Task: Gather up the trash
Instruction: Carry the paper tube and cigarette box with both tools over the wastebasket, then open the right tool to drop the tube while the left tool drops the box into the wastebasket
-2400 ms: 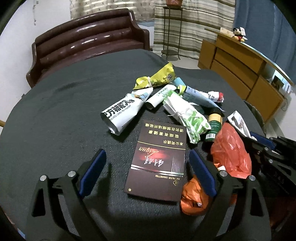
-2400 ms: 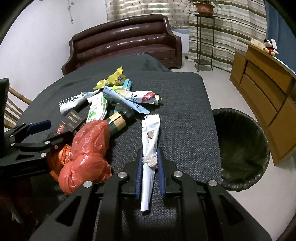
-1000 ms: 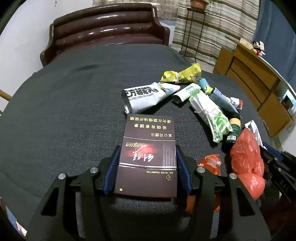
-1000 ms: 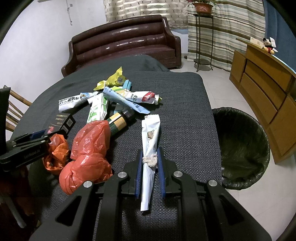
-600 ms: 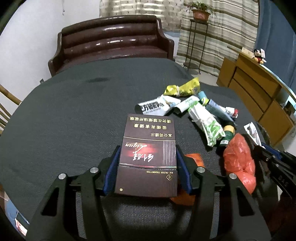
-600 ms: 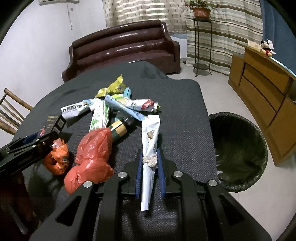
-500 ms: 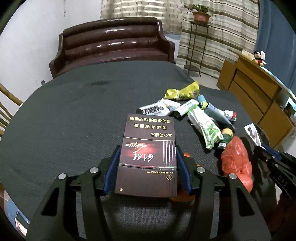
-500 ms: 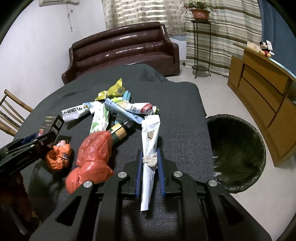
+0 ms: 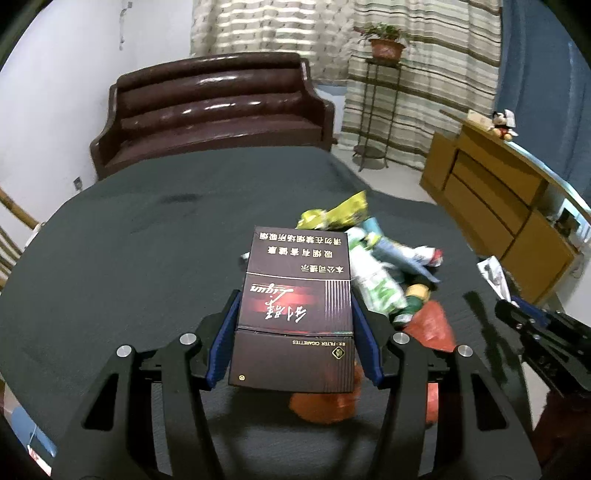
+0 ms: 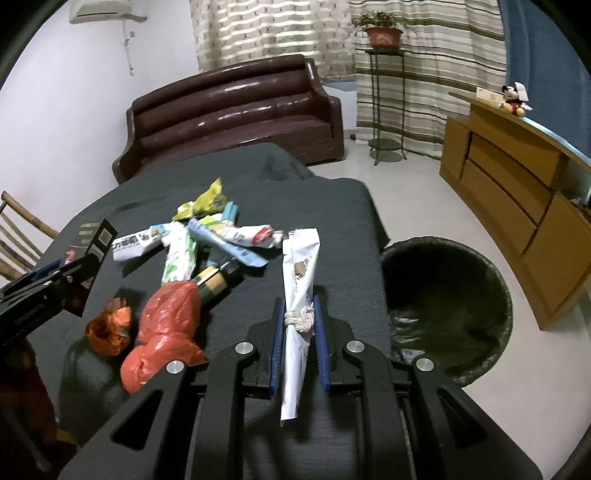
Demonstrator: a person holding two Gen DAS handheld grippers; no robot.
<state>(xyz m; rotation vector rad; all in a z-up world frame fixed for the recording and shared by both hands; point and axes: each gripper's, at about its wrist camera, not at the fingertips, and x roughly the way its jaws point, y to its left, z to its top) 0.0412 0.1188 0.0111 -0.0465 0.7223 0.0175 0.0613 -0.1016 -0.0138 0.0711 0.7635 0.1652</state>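
Bin [image 10: 448, 306] lies right of right hand-held gripper [image 10: 298, 334], nearer arm, clamped on white wrapper [image 10: 300, 291] pointing forward; left hand-held gripper [image 9: 293, 343] grips cigarette pack [image 9: 295, 310].

A trash pile [image 10: 207, 251] lies on the table [image 10: 332, 206]; the bin [image 10: 447, 306] stands right of it, the sofa [image 10: 232, 110] behind, the cabinet [image 10: 517, 192] far right.

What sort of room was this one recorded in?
Most likely a home living room: a brown leather sofa against the wall, striped curtains with a potted plant on a stand, and a wooden sideboard. Litter lies on a dark-covered table.
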